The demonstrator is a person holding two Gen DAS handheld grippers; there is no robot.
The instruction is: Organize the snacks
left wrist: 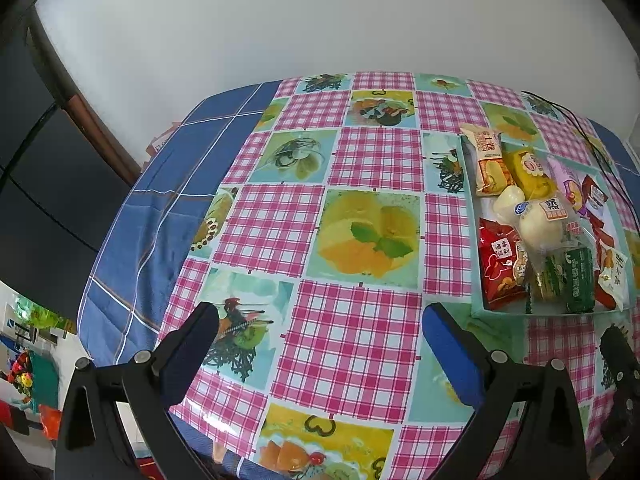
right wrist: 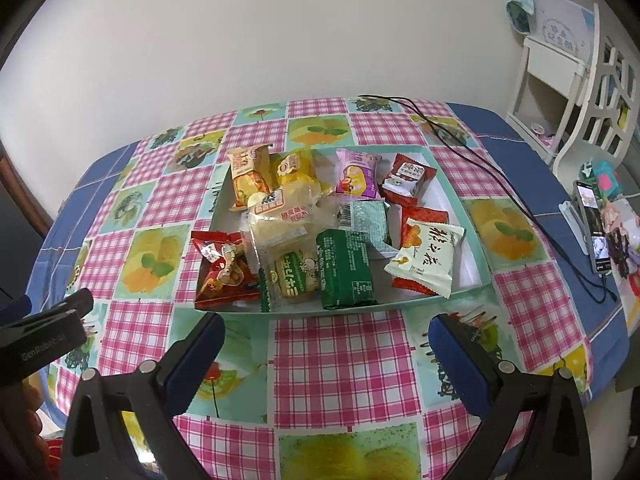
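Both grippers hover low over the table [right wrist: 344, 364] with nothing in them: the left gripper [left wrist: 320, 320] has its jaws spread wide over bare checked cloth, the right gripper [right wrist: 326, 330] likewise spread, just short of the near wall of the box [right wrist: 460, 196]. The snacks are all in that shallow teal-rimmed box, piled loosely; I see none loose on the cloth, so the task looks close to done or at a sorting stage, can't tell which. Risks from here: the packets overlap heavily. The clear-wrapped bun [right wrist: 280, 224] lies on top of the red packet [right wrist: 222, 268] and the green packet [right wrist: 346, 274], so grabbing a lower one likely drags or flips the ones above it out over the rim. The wrappers look slick and puffy, so a pinch on the crimped edge may slip, and a pinch on the body may crush the bun. The box wall is low and looks like light card; a finger catching the near edge could shove or tip the whole box. The white packet [right wrist: 426, 262] leans near the right wall and could slide out. A black cable [right wrist: 500, 184] trails across the cloth just beside the box's right side toward a phone [right wrist: 592, 228]; a sweep on that side could snag it.
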